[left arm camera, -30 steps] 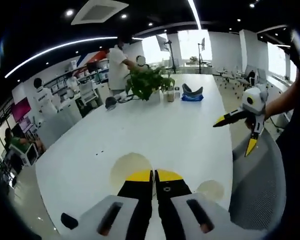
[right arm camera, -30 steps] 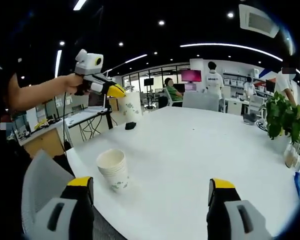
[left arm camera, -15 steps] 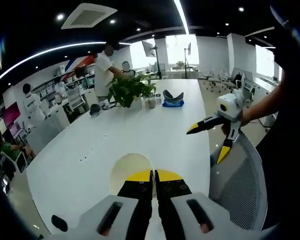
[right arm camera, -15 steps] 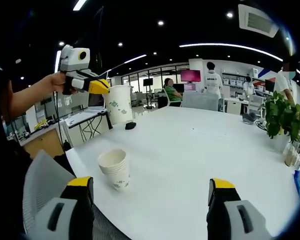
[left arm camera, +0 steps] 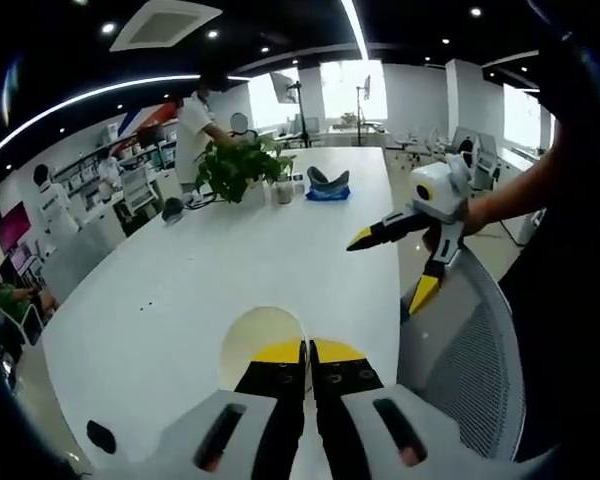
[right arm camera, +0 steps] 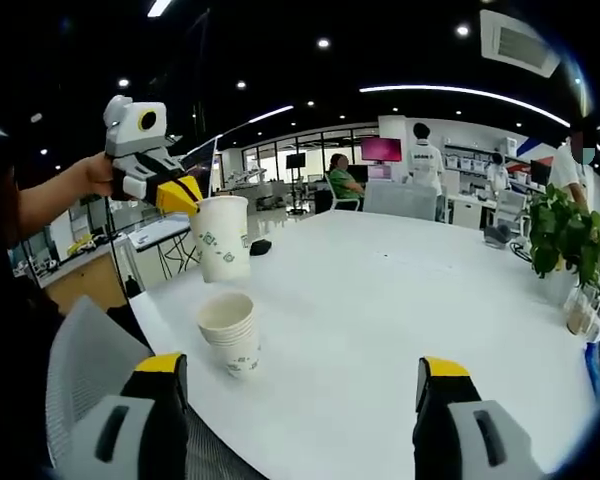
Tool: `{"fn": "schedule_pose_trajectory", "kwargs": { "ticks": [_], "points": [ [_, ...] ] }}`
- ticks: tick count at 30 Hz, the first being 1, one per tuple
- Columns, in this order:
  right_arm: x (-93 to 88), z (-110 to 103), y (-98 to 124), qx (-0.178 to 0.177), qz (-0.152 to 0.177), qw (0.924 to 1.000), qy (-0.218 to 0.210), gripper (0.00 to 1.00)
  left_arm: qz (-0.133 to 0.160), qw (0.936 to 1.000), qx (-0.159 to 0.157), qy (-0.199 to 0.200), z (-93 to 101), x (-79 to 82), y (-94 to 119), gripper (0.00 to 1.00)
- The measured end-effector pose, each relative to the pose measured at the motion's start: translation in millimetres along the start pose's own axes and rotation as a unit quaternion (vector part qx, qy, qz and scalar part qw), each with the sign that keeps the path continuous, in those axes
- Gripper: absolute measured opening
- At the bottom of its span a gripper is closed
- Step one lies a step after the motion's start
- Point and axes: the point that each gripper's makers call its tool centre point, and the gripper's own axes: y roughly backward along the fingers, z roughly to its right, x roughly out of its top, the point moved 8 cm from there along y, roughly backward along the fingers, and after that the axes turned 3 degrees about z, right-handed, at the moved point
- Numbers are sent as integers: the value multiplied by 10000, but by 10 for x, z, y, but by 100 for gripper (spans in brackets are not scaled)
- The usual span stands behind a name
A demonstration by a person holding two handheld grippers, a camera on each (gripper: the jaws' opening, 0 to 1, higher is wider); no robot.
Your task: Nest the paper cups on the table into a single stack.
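Risk, as judged from here: single paper cup (right arm camera: 222, 238) is pinched by its rim only, in the left gripper (right arm camera: 177, 193), jaws closed on the lip. Thin rim could crease or slip, and cup hangs a bit tilted, so its base may catch the top rim of the cup stack (right arm camera: 230, 335) instead of dropping in. Stack stands free on the white table (right arm camera: 380, 310) near its edge, w/ nothing bracing it; a sideways nudge could tip it or push it toward the mesh chair (right arm camera: 75, 375).

Pose: in the right gripper view, left gripper sits up and left of the stack, cup held just above it and apart, not yet in. In the left gripper view the cup mouth (left arm camera: 263, 340) shows just ahead of the closed jaws.

Right gripper (left arm camera: 400, 262): jaws spread wide, holding nothing, hovering off the table edge above the chair, pointing toward the table.
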Motion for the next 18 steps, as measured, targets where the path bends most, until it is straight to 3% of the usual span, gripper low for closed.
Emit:
{"fn": "schedule_pose_trajectory", "kwargs": {
  "ticks": [18],
  "points": [
    [-15,-72,-34,89,-76,9999,33,96,-602,9980,-134,-110,115,-419,-307,0]
  ]
}}
